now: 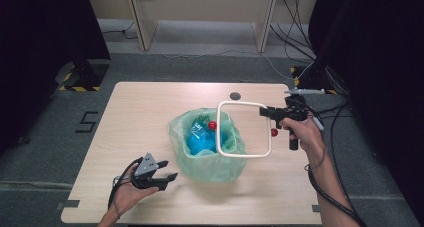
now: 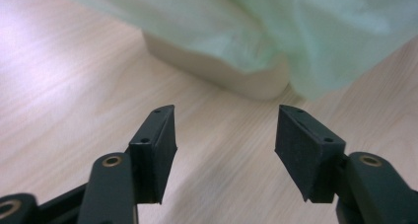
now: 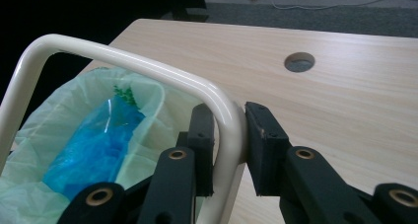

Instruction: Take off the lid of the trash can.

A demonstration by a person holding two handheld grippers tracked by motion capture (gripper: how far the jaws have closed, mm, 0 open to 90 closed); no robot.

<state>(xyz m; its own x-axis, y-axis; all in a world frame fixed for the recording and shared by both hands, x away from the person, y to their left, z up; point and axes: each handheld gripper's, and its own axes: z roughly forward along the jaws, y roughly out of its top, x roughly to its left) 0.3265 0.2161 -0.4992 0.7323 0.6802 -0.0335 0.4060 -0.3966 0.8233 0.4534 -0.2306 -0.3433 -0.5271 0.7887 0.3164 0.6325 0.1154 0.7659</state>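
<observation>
I am holding a cream frame (image 1: 245, 129) in my right claw (image 1: 267, 113), the two black pads pressing on either side of one of its rounded corners, and the frame is hanging in the air above the bin (image 1: 207, 147) that is standing near the middle of the table (image 1: 135, 117). The bin is wearing a pale green bag (image 1: 220, 164) whose rim is folded over the edge, and inside it a blue bag (image 1: 200, 142) is lying beside a scrap of dark green. My left claw (image 1: 167, 179) is hovering low over the table just beside the bin's near left corner, its jaws standing apart with nothing between them, and the green bag is drooping in front of them in the left claw view. On the floor to the left of the table, black tape is forming the figure "5" (image 1: 87, 122); I am reading no other writing or brand anywhere.
</observation>
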